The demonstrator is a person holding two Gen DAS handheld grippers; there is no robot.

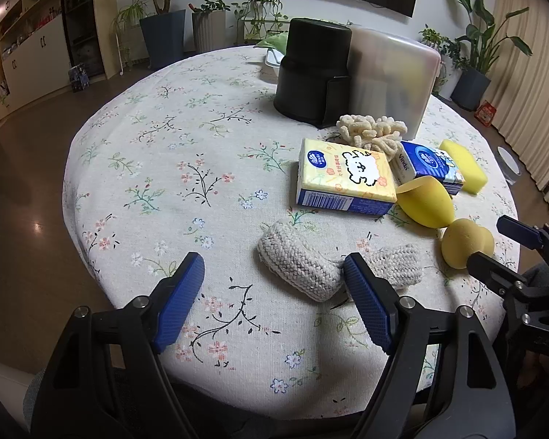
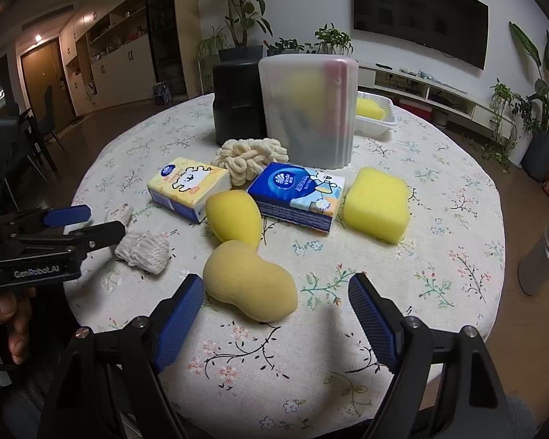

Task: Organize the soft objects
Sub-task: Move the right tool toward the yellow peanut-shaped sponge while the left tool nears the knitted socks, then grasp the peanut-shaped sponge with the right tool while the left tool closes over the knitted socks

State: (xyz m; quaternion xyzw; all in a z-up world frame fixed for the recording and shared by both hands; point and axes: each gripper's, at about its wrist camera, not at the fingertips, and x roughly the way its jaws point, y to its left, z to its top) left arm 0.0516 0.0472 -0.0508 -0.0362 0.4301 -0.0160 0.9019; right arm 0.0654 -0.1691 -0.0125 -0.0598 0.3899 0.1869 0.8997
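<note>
A grey knitted cloth (image 1: 300, 267) (image 2: 142, 248) lies on the floral tablecloth. My left gripper (image 1: 274, 285) (image 2: 91, 223) stands open over it, the right finger beside the cloth's middle. A peanut-shaped yellow sponge (image 2: 249, 281) (image 1: 465, 241) sits between the wide-apart jaws of my open right gripper (image 2: 276, 292) (image 1: 494, 245), nearer the left pad. Behind lie an egg-shaped yellow sponge (image 2: 234, 219), a yellow tissue pack (image 2: 186, 186), a blue tissue pack (image 2: 300, 194), a yellow block sponge (image 2: 377, 205) and a cream chenille cloth (image 2: 249, 157).
A translucent bin (image 2: 311, 109) and a black container (image 2: 238, 102) stand at the back of the round table (image 1: 164, 146). A white tray (image 2: 375, 124) holding a yellow sponge sits behind the bin. A hand grips the left gripper at the left edge of the right wrist view.
</note>
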